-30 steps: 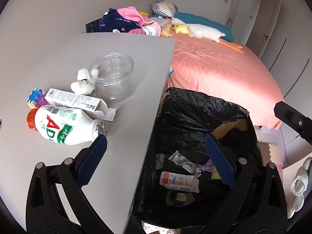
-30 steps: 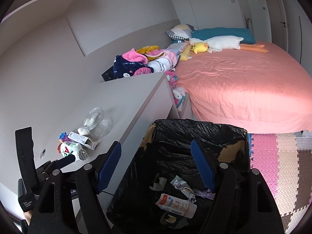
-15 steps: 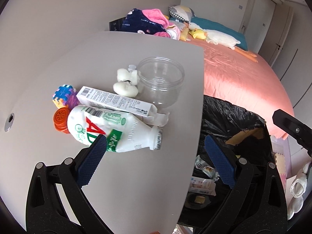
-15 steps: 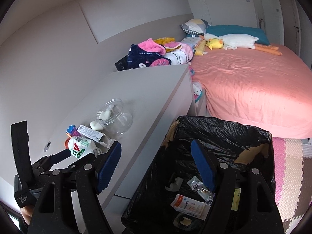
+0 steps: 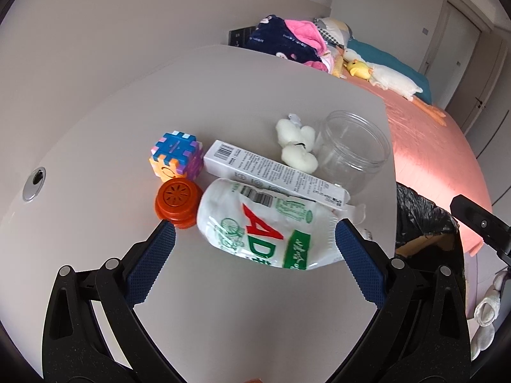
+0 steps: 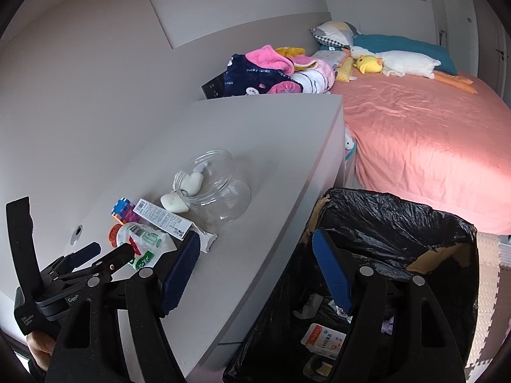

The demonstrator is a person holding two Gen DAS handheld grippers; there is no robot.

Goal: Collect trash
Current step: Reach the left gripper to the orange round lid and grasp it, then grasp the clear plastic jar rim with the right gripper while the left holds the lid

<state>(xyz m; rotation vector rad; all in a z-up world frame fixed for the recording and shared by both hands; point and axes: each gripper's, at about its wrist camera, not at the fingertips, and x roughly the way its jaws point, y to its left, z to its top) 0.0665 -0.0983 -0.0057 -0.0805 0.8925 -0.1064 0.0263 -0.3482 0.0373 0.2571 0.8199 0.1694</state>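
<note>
A white "AD" drink bottle lies on its side on the grey desk, with a white carton behind it. My left gripper is open and empty, its blue pads either side of the bottle's near end. In the right wrist view the bottle and the left gripper show at lower left. My right gripper is open and empty, between the desk edge and the black-lined trash bin, which holds wrappers.
On the desk stand a clear plastic jar, white crumpled tissue pieces, a colourful puzzle cube and an orange lid. A pink bed with clothes and plush toys lies beyond. The bin is right of the desk.
My left gripper has swung left from over the bin to over the desk and closed in on the bottle. My right gripper has shifted left toward the desk edge. Both stay open.
</note>
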